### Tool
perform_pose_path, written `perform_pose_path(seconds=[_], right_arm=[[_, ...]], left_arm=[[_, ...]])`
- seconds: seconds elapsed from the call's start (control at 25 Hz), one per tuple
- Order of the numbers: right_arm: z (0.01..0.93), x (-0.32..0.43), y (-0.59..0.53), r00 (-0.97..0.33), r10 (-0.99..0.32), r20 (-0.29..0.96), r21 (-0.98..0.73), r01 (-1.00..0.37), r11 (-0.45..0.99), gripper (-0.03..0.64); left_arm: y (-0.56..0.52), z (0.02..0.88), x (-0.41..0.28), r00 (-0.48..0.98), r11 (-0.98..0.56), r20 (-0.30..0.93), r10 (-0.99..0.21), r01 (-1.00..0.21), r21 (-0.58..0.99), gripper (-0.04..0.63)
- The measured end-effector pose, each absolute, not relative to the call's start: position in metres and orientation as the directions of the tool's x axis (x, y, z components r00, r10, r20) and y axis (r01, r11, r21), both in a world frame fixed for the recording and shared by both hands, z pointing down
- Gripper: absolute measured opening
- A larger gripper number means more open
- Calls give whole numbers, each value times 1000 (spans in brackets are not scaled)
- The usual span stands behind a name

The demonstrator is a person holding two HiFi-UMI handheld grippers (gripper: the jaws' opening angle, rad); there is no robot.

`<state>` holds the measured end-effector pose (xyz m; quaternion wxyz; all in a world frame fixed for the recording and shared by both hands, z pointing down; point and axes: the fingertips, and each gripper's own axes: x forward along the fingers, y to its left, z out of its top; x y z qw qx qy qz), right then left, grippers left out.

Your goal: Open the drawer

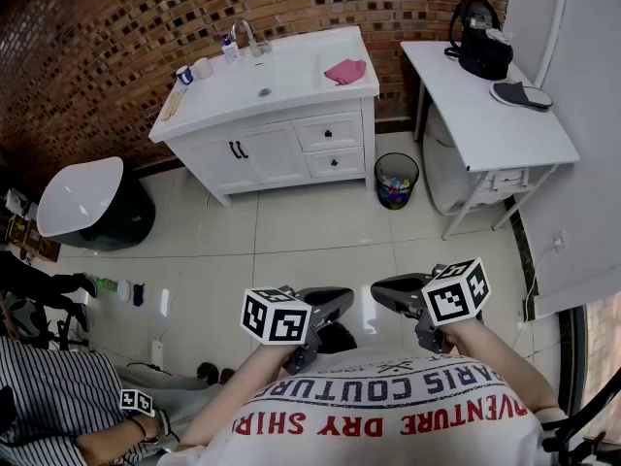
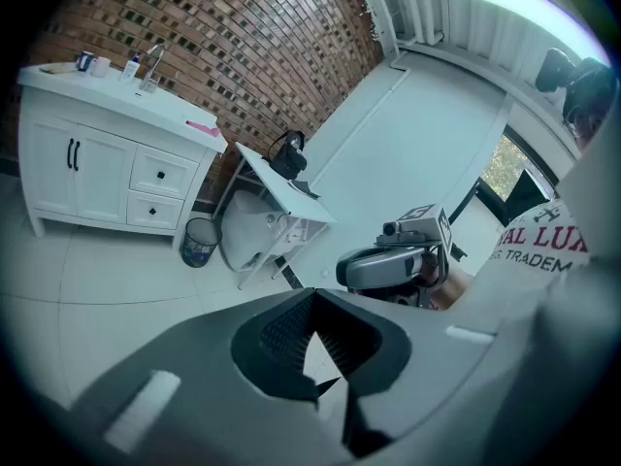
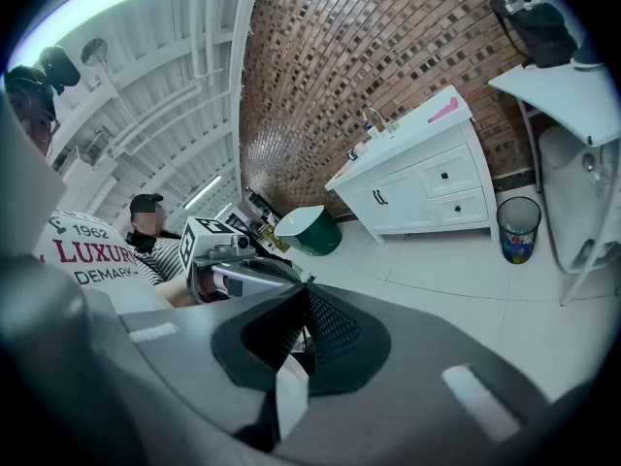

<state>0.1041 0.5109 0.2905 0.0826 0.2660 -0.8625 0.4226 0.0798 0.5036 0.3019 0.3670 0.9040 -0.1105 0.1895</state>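
The white vanity cabinet [image 1: 254, 153] stands against the brick wall, far across the tiled floor. Its two drawers sit at the right, the upper drawer [image 1: 329, 131] above the lower drawer [image 1: 335, 163], both closed, each with a small dark knob. They also show as the upper drawer [image 2: 163, 175] and the upper drawer [image 3: 444, 176]. My left gripper [image 1: 335, 302] and right gripper [image 1: 381, 294] are held close to the body, tips facing each other, far from the cabinet. Both are shut and hold nothing, as the left gripper [image 2: 312, 304] and right gripper [image 3: 309, 294] show.
A bin [image 1: 396, 180] stands right of the vanity, beside a white folding table [image 1: 495, 129] with a black bag [image 1: 482, 47]. A pink cloth [image 1: 345, 70] lies on the countertop. A dark green tub [image 1: 92, 204] sits at the left. A person in stripes [image 1: 49, 411] sits at lower left.
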Motion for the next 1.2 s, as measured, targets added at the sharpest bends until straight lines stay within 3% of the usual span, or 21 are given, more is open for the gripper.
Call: perform_pose_path(seconds=[0.32,0.92,1.2], right_arm=[[317,85,435,-839,-376,393,-693,-539,478,6],[332,25,162,-804,-393,446,-732,-580,357,6],[345,12,88,-779,-400,483,-725,-612,316,6]], left_arm=[[429,329,61,912,-678,407,-48,-329,657,-15],[149,348,-11,911,-595,412,-15,-339,729,-15],[69,357,-30,913,-568,409,-1,-337,751,-15]])
